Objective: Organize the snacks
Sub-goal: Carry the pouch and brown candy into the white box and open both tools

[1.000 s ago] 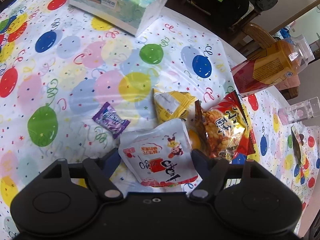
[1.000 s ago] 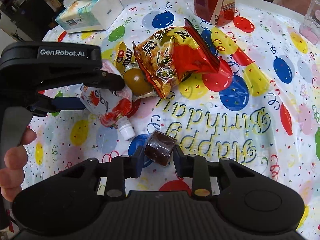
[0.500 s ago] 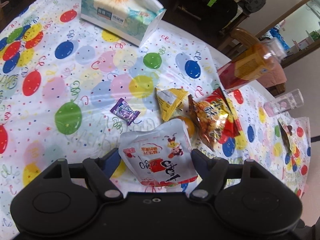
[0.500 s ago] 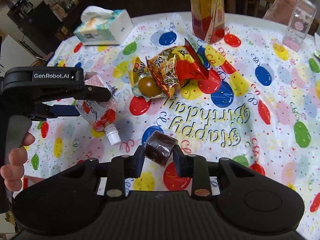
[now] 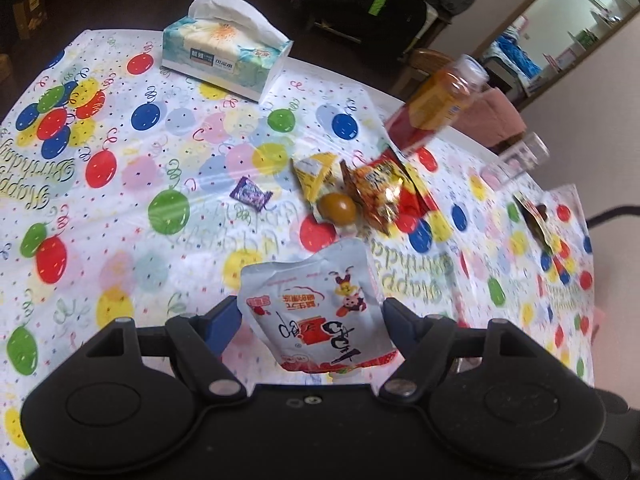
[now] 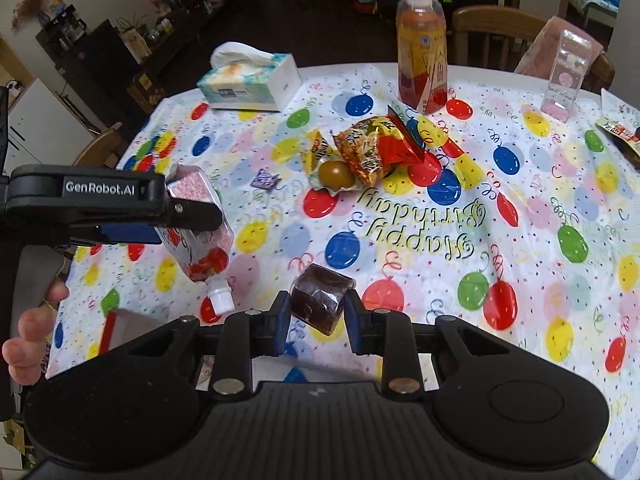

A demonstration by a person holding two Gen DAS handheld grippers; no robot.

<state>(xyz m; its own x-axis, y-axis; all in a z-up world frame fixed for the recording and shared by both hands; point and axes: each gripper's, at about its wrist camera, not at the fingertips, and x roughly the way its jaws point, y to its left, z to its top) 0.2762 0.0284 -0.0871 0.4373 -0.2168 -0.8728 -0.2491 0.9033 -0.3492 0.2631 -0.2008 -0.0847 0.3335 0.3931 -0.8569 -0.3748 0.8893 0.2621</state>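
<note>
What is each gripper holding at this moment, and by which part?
The left gripper grips the white spouted pouch across its body, cap hanging down. The right gripper pinches the brown wrapped snack by its two opposite sides.

White spouted pouch is clamped in left gripper, held above balloon tablecloth. Purple candy, brown egg and red-orange snack bag are seen beyond.
</note>
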